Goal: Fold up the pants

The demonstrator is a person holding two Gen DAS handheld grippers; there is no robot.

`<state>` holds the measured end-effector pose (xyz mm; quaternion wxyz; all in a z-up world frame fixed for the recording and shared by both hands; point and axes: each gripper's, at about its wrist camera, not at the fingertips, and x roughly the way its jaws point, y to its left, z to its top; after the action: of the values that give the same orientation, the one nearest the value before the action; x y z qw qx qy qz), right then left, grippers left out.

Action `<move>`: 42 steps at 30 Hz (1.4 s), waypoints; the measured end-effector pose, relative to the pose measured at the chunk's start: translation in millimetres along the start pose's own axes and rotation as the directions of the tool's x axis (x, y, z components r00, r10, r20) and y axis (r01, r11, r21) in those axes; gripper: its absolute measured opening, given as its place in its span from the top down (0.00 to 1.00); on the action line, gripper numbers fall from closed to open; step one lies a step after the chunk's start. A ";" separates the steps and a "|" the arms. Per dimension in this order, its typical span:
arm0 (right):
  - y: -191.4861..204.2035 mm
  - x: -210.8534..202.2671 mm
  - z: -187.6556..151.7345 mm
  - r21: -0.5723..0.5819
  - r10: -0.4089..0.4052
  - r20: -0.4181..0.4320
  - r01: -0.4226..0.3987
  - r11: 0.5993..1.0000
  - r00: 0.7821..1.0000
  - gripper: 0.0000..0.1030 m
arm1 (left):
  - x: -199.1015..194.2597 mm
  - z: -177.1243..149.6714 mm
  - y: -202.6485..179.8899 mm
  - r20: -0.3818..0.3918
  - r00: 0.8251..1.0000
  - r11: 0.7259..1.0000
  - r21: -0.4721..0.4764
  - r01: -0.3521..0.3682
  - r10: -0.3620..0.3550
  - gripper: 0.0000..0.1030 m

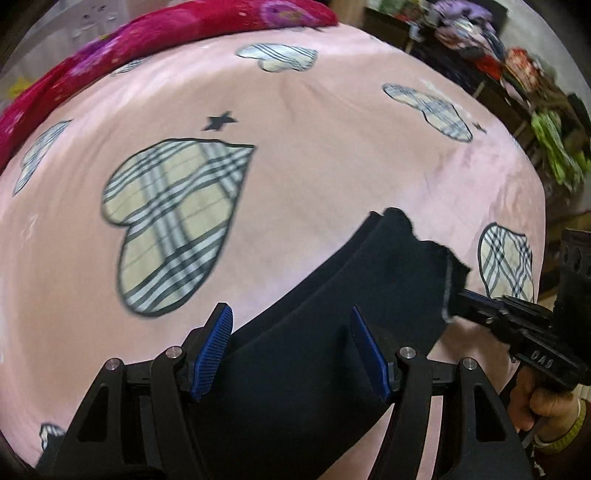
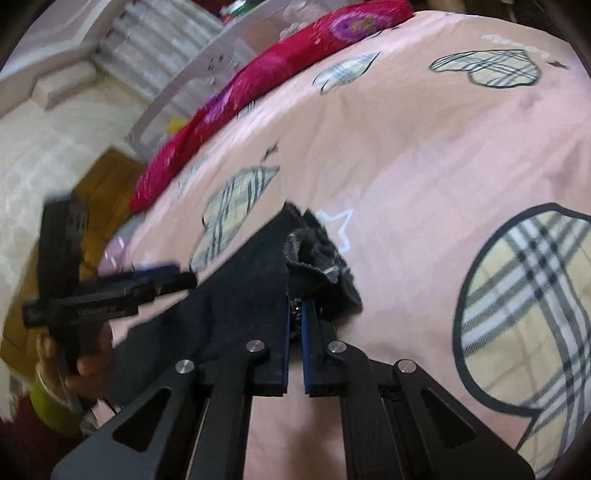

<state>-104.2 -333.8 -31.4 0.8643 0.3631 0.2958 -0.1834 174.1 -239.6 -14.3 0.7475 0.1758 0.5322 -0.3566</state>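
My left gripper (image 1: 291, 350) stands wide, its blue pads (image 1: 212, 354) either side of the dark navy pants (image 1: 332, 325) without pinching them. My right gripper (image 2: 295, 314) is clamped on the frayed hem end of the pants, which bunches just past the fingertips. The pants lie as a dark band across the pink bedspread (image 1: 332, 155) printed with plaid hearts (image 1: 173, 225). A red floral blanket (image 1: 147, 33) runs along the bed's far edge. Clothes seem piled on shelves (image 1: 517, 74) beyond, though blur hides detail.
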 end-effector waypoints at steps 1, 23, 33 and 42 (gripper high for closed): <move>-2.8 2.3 0.7 0.017 -0.006 -0.005 0.006 1.000 1.000 0.90 | 4.7 2.9 -4.1 -0.011 1.000 1.000 0.014 0.006 -0.006 0.35; -20.8 20.6 -16.2 0.111 0.122 0.051 -0.127 0.986 0.991 0.66 | 85.3 61.7 -34.9 -0.191 0.954 0.946 0.184 0.266 -0.231 0.82; -4.7 -7.4 -15.3 0.040 0.248 0.094 -0.253 0.967 0.964 0.88 | 26.2 49.0 -24.5 -0.043 0.946 0.937 0.131 0.325 -0.322 0.91; 65.2 -31.5 -9.9 -0.128 0.474 0.041 -0.466 0.876 0.880 0.88 | -94.6 1.3 23.7 0.187 0.932 0.950 0.037 0.310 -0.312 0.92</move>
<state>-97.1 -279.7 17.2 0.9122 0.3672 0.1781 0.0365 175.2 -191.5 70.6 0.7284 0.0571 0.4781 -0.4874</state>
